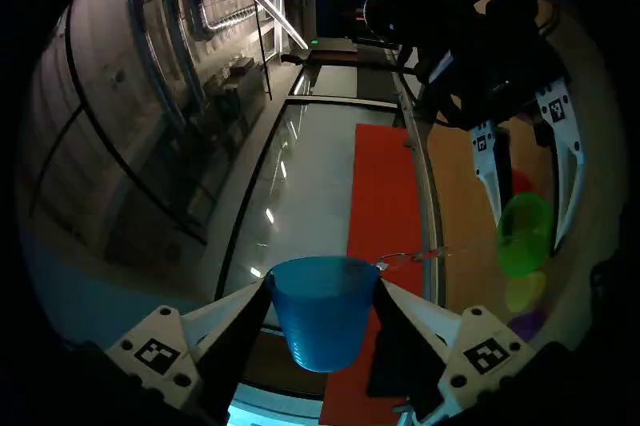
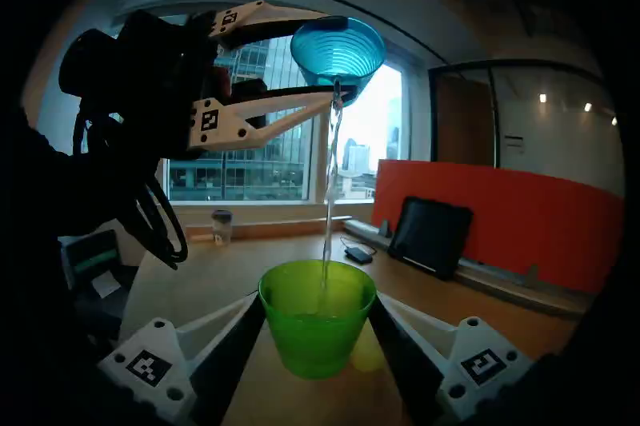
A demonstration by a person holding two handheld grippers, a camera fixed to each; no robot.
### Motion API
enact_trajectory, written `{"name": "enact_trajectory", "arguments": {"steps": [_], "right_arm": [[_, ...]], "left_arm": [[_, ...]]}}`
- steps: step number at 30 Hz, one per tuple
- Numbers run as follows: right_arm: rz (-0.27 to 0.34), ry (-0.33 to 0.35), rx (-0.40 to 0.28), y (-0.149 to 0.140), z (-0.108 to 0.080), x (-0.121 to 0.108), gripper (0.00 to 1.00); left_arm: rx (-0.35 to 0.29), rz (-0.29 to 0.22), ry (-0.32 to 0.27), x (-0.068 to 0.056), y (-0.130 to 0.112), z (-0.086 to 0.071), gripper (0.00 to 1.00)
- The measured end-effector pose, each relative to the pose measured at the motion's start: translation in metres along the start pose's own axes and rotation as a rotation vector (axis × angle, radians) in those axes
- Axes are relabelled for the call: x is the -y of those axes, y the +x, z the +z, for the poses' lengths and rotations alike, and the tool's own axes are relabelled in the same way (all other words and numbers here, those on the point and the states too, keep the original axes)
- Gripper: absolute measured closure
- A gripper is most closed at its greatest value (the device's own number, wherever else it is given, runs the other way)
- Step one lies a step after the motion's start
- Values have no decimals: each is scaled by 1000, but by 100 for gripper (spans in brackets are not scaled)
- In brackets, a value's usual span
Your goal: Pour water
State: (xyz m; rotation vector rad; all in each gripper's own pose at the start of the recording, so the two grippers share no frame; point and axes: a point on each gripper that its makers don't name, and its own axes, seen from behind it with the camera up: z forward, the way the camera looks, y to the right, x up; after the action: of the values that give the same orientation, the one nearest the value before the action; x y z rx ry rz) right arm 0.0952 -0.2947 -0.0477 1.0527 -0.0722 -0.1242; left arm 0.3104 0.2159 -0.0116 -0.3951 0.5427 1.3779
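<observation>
Right tool (image 2: 316,302) is closed on a green cup (image 2: 318,330), one finger pressed to each side, keeping it upright over the wooden tabletop (image 2: 216,274); a thin stream of water (image 2: 330,186) drops straight into the cup's open mouth; higher up, the left tool (image 2: 324,58) grips a blue cup (image 2: 338,46) between both fingers, tipped steeply so the water runs off its lower rim; dark cables (image 2: 164,226) loop down from that tool's body; farther along the tabletop a small dark device (image 2: 358,253) lies flat, and just beyond it a dark tablet (image 2: 432,238) leans against an orange partition (image 2: 520,218); a small jar (image 2: 222,226) stands on the sill; behind it a wide window (image 2: 240,162) looks onto tall buildings.
</observation>
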Motion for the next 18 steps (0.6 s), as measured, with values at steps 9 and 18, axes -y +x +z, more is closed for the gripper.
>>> {"name": "enact_trajectory", "arguments": {"steps": [9, 18], "right_arm": [[0, -2, -2, 0, -1, 0, 11], [-2, -2, -5, 1, -2, 0, 11]], "left_arm": [[-7, 53, 5, -1, 5, -1, 13], [-14, 104, 8, -6, 11, -2, 12]]}}
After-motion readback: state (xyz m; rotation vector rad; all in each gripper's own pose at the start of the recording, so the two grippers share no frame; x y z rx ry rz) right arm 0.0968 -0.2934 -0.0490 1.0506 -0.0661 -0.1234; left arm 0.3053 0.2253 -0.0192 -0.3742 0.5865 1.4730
